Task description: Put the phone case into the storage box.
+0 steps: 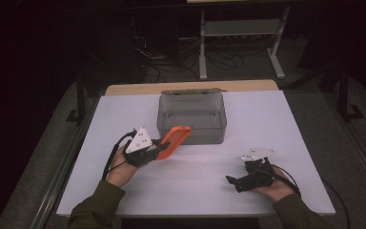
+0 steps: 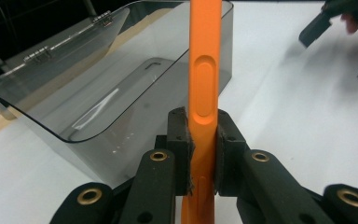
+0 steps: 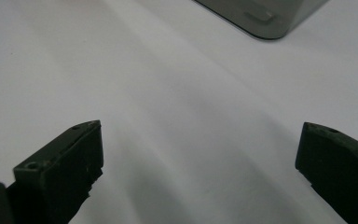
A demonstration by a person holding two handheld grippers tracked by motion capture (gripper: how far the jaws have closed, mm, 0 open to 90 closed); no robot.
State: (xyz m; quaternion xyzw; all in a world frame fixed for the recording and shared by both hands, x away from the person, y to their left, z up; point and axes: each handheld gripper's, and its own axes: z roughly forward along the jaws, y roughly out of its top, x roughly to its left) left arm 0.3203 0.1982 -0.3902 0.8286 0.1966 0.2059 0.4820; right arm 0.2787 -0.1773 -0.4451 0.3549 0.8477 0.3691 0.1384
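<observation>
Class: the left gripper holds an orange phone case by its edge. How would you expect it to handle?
The orange phone case probably is light: the left gripper carries it by one edge above the white table. It looks fairly stiff, jutting out without drooping. Its matte side may resist slipping between the pads.

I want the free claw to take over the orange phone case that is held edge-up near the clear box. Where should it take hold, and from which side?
Probably the far, free half of the orange phone case, across its thin edges, as the left claw does near its end. The right claw stands open over the white table and could come in from the person's right, along the front of the clear box, which stands close behind.
</observation>
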